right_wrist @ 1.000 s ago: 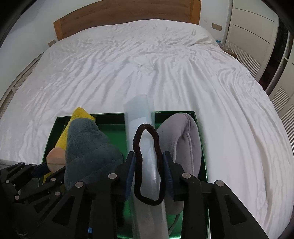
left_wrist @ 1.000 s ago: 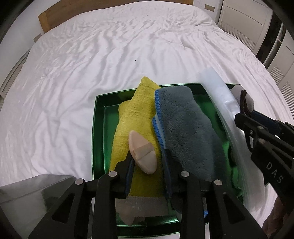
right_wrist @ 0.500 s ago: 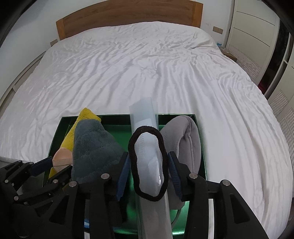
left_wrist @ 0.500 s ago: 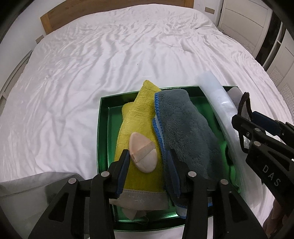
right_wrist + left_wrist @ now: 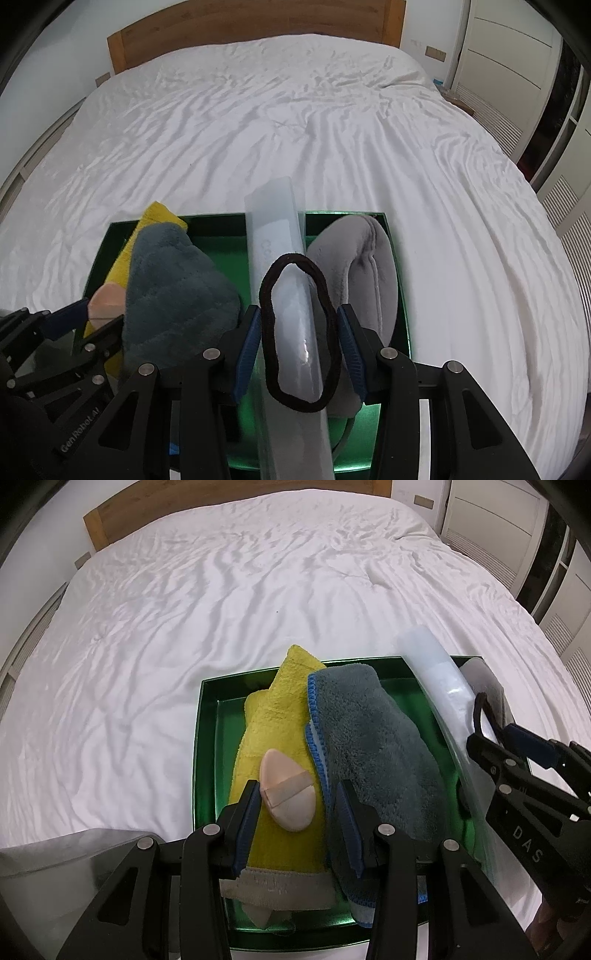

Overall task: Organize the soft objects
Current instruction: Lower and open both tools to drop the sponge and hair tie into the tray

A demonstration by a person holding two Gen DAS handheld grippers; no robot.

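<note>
On the bed, a green tray (image 5: pixel 207 760) is filled with cloths. A light, squashy sponge (image 5: pixel 286 797) lies between the spread left tool (image 5: pixel 295 805); a stretchy hair tie (image 5: pixel 297 332) is framed, unpinched, by the spread right tool (image 5: pixel 299 328). Gentle mid-body pinches are advised.

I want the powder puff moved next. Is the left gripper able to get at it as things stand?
Probably yes: the powder puff lies uncovered on the yellow towel, between the left gripper's open fingers.

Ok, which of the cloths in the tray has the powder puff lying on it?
The yellow towel, leftmost in the green tray. The beige powder puff rests on its near half; the blue-edged grey-blue cloth beside it carries nothing.
</note>
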